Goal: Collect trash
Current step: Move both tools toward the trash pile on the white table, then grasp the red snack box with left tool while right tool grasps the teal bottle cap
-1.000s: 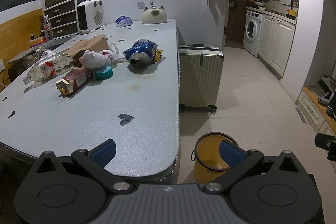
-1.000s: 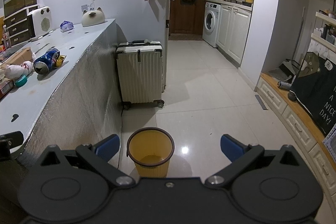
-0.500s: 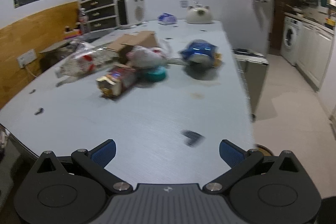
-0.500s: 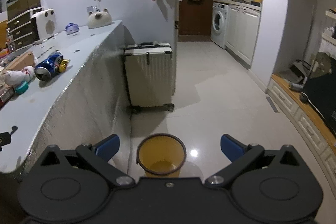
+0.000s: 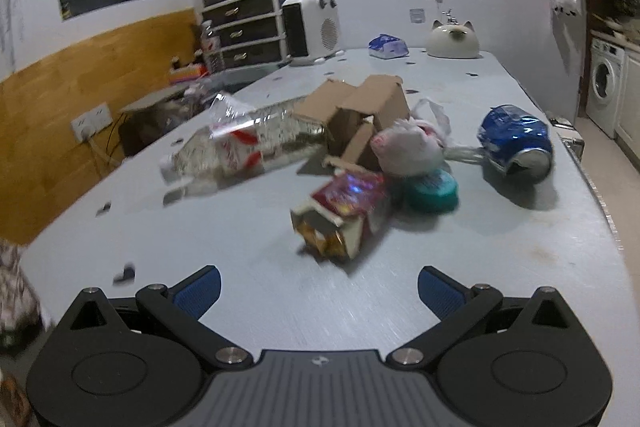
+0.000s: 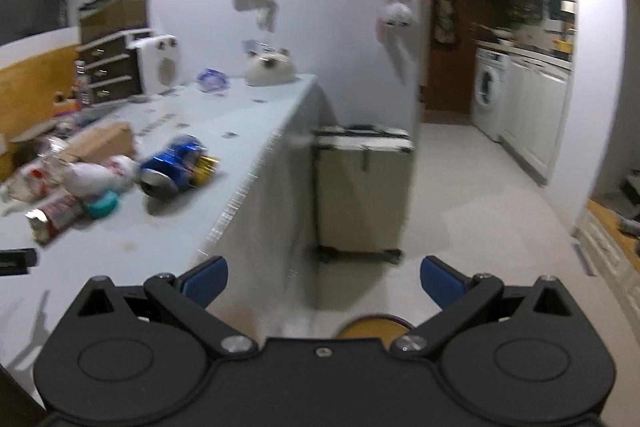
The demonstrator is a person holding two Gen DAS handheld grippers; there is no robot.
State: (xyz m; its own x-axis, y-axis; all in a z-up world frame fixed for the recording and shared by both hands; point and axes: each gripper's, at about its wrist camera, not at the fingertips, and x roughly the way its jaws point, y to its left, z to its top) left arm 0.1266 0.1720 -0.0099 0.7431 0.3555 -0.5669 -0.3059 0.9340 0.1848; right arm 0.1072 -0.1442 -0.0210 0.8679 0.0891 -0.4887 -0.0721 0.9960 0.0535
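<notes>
Your left gripper (image 5: 319,285) has its fingers wide apart, empty. The torn red-and-gold cardboard snack box (image 5: 342,217) sits mid-frame on the grey bench (image 5: 240,227): probably light, crushable, so pinch its flat sides.

Grey table (image 5: 400,307) with crushed can (image 5: 516,141), bottle (image 5: 244,147), cardboard box (image 5: 360,115), snack carton (image 5: 340,215).

Trash huddles on the counter (image 5: 500,291): a flattened clear bottle (image 5: 244,147), torn cardboard box (image 5: 360,115), white bag (image 5: 408,147), teal lid (image 5: 430,189), snack carton (image 5: 342,217), crushed blue can (image 5: 516,143) apart
</notes>
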